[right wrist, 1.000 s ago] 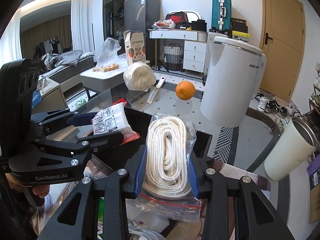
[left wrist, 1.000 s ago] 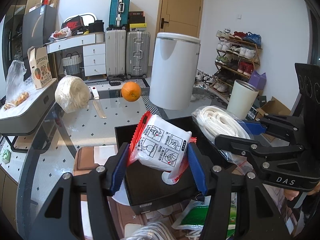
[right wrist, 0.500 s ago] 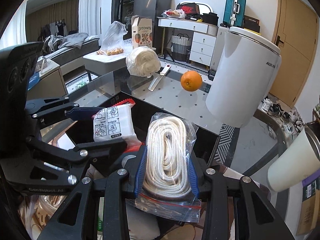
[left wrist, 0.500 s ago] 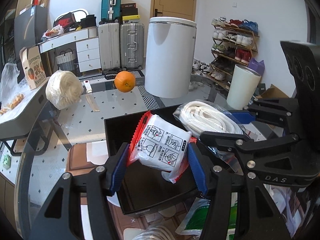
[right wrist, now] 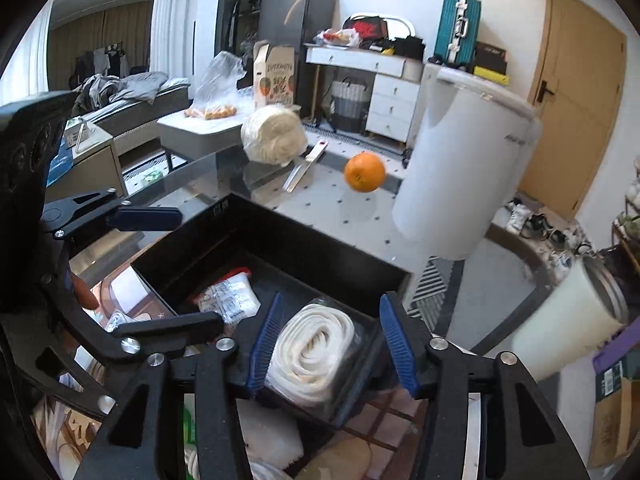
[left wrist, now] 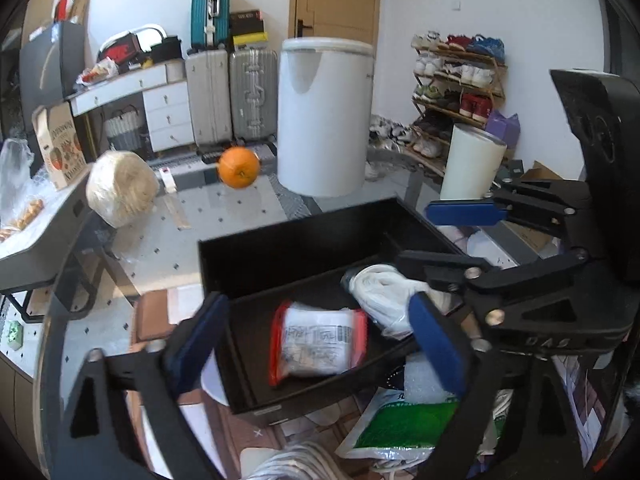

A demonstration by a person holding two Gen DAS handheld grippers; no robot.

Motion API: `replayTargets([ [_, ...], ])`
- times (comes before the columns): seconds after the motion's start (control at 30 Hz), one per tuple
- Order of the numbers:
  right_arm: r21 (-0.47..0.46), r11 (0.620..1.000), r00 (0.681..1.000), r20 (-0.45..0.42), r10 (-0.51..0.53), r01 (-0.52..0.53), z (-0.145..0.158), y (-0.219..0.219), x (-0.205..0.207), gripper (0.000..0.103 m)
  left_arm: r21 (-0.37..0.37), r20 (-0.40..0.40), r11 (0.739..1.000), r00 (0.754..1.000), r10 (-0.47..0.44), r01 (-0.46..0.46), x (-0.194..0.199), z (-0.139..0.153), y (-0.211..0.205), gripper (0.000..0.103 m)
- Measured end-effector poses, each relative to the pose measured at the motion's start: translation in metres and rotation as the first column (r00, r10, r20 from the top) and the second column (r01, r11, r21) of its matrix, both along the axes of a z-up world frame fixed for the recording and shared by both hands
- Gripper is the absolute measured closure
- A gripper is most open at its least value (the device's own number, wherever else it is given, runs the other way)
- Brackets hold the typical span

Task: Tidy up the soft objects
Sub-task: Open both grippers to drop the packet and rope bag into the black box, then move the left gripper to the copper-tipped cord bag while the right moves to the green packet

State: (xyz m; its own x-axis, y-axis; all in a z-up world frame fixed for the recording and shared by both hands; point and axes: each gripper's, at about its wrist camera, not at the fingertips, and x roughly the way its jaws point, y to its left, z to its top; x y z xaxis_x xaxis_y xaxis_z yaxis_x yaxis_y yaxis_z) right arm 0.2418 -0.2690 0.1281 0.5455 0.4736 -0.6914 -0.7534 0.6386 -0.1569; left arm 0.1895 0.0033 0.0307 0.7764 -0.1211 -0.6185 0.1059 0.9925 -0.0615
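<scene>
The left gripper (left wrist: 316,344) hovers with its blue-padded fingers (left wrist: 438,342) spread wide and nothing between them. Just below, a red-edged white packet (left wrist: 318,344) lies flat on the floor of a black box (left wrist: 288,248). The right gripper (right wrist: 332,344) is likewise spread apart, its fingers (right wrist: 394,344) standing clear on either side of a bagged coil of white rope (right wrist: 314,356), which rests in the same box, beside the packet.

The box sits on a glass-topped bench (left wrist: 240,224), and the white floor tiles with small dark diamonds show through the glass. Farther back on the bench are an orange (left wrist: 239,167), a ball of pale twine (left wrist: 120,188) and a white-handled knife (left wrist: 172,196). A tall white cylinder appliance (left wrist: 324,116) stands behind the box, and a cream tumbler (left wrist: 472,168) to the right of it.

Under and in front of the box lie loose bags, including a green one (left wrist: 404,426).

Around the room: silver suitcases with a teal suitcase (left wrist: 210,10) above, a white drawer unit, a brown door (left wrist: 336,0), a shoe rack (left wrist: 456,76) along the right wall, a dark fridge (right wrist: 296,28) and a grey sofa with clothes on it.
</scene>
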Motion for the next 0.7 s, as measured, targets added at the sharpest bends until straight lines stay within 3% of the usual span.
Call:
replayTargets([
  [0.03, 0.007, 1.0, 1.0, 0.004, -0.008, 0.008, 0.003, -0.003, -0.002, 0.038, 0.0, 0.011, 1.0, 1.0, 0.006, -0.006, -0.002, 0.002, 0.0, 0.004],
  [0.1, 0.045, 0.999, 1.0, 0.011, -0.026, 0.026, 0.011, -0.014, -0.009, 0.017, -0.009, 0.026, 1.0, 1.0, 0.017, -0.016, -0.008, 0.007, 0.004, 0.0],
  [0.27, 0.114, 0.992, 0.999, -0.003, -0.053, 0.053, 0.022, -0.036, -0.028, 0.001, -0.039, 0.07, 0.997, 0.995, 0.069, -0.066, -0.028, 0.019, 0.014, 0.0],
  [0.47, 0.184, 0.978, 0.995, -0.024, -0.098, 0.101, 0.026, -0.063, -0.054, 0.001, -0.071, 0.103, 0.993, 0.989, 0.103, -0.096, -0.059, 0.025, 0.018, 0.0],
  [0.7, 0.21, 0.967, 0.99, -0.029, -0.138, 0.141, 0.025, -0.084, -0.086, 0.001, -0.027, 0.13, 0.995, 0.986, 0.102, -0.099, -0.091, 0.028, 0.003, 0.0],
])
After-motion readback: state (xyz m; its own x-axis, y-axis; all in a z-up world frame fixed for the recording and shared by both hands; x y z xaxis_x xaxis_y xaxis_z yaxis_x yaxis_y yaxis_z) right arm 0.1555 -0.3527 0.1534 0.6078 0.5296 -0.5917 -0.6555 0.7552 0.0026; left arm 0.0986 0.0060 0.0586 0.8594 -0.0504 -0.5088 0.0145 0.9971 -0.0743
